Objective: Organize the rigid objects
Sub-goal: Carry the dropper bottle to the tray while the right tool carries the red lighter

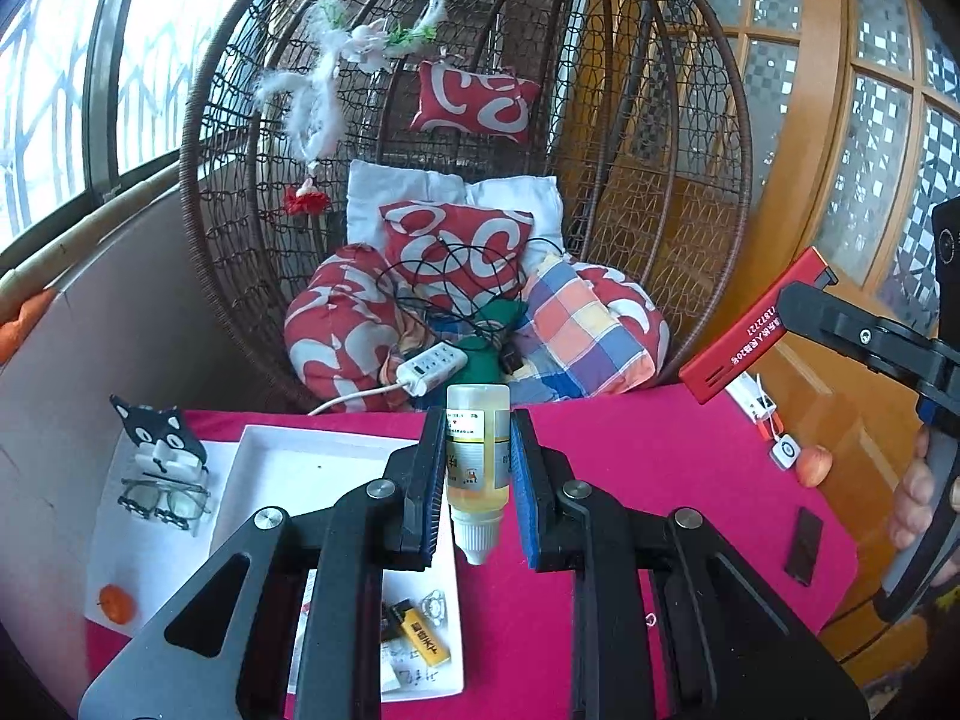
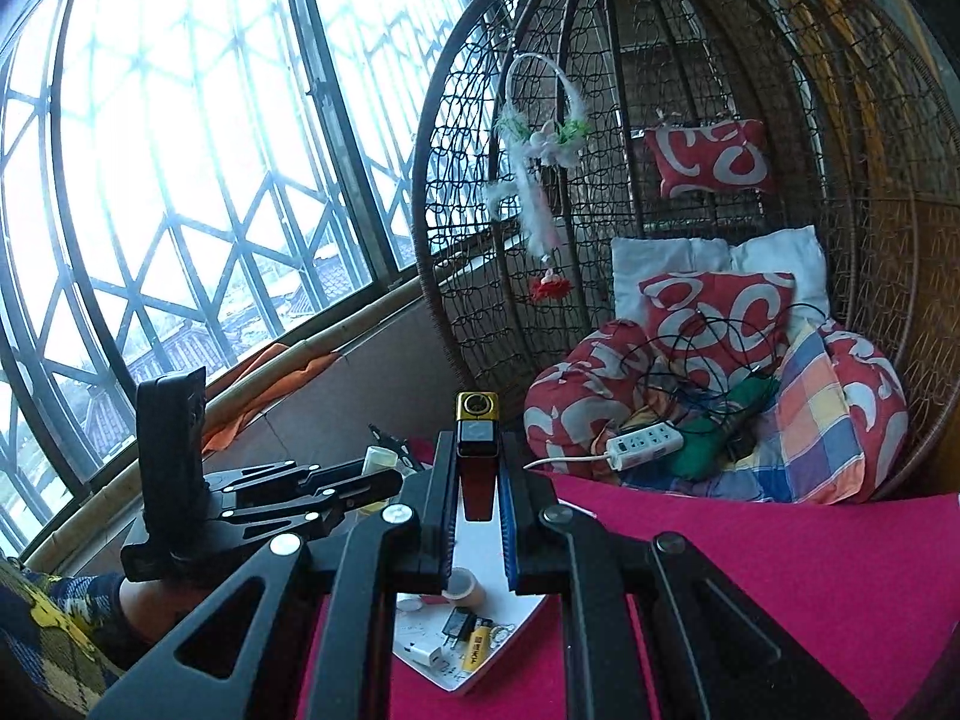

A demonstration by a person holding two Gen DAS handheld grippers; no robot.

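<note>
- Two grips loaded, both above the white tray (image 1: 288, 456). Left wrist view: left gripper (image 1: 477, 480) clenched on dropper bottle (image 1: 478, 450), long axis upright, nozzle down, tray directly below-left.
- Right wrist view: right gripper (image 2: 477, 510) clamped on red lighter (image 2: 477, 456), axis pointing forward; tray (image 2: 480, 552) directly beneath.

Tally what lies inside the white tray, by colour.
In the shallow white rectangular tray:
Yellow: 1, plastic lighter
Black: 1, small plug-like block
White: 1, boxy charger
Tan: 1, tape roll
Clear: 1, small ring clip
Total: 5
</note>
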